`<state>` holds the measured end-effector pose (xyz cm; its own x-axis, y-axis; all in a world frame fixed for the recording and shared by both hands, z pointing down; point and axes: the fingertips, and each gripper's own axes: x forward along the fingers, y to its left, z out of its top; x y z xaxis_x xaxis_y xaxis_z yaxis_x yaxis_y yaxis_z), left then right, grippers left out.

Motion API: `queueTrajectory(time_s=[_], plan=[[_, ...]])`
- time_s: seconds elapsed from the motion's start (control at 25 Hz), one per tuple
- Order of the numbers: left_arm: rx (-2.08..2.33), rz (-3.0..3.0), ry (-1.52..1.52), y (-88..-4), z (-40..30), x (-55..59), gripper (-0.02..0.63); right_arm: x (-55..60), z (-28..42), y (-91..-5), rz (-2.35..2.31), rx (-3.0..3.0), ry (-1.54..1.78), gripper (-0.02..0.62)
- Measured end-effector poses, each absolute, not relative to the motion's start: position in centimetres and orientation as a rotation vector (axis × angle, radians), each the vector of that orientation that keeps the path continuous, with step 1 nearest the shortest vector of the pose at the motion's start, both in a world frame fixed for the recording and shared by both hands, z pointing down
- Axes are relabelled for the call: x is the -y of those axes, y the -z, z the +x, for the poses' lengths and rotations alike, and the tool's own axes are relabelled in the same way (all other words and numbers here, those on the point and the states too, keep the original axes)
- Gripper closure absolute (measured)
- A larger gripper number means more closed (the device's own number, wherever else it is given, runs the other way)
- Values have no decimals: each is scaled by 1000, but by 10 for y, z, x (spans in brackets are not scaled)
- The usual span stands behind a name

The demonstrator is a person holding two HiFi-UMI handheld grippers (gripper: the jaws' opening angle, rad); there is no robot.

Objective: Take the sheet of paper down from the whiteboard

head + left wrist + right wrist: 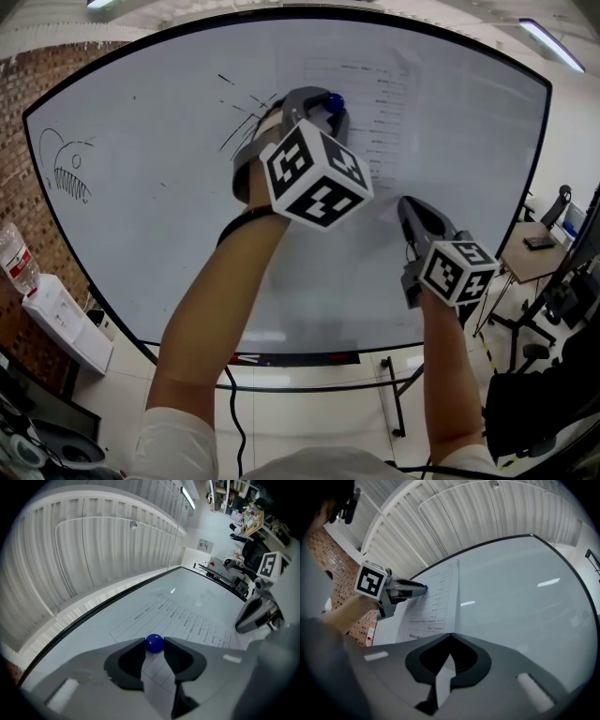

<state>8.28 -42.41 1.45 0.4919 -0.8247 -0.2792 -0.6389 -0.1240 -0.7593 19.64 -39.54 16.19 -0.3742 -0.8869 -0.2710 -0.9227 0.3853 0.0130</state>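
**Ana:** Forearms first, the left forearm [206,319] and the right forearm [445,375], both reaching up from the near edge to the whiteboard [169,234]. How much room is there around them?

**Ben:** Plenty. The board's black frame runs well clear of both hands. Bare white lies below them and away to the left, as far as a fish sketch [67,164] near the left edge.

**Ana:** And the sheet of paper [384,112]?

**Ben:** It lies flat on the board, right of centre and high up. Beyond its right edge there is open board out to the frame.

**Ana:** The left gripper [328,99]?

**Ben:** Its jaws are clamped on a blue magnet [154,642], one tip on each side. The magnet sits on the sheet near its left edge.

**Ana:** The right gripper [450,634]?

**Ben:** Its jaws are together, and the tips meet right at the sheet's lower right corner. I cannot tell whether any paper is nipped between them.
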Motion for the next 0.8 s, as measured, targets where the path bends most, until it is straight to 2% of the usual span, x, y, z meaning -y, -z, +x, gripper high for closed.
queueTrajectory(time_s=[0.4,0.8], plan=[[-1159,-1920,124,-19,78,383,471,364,208,-158,-1495,-2437,-298,589],[-1167,-2096,13,-92,35,343,471,324,223,-187,-1540,-2511,-421,589]])
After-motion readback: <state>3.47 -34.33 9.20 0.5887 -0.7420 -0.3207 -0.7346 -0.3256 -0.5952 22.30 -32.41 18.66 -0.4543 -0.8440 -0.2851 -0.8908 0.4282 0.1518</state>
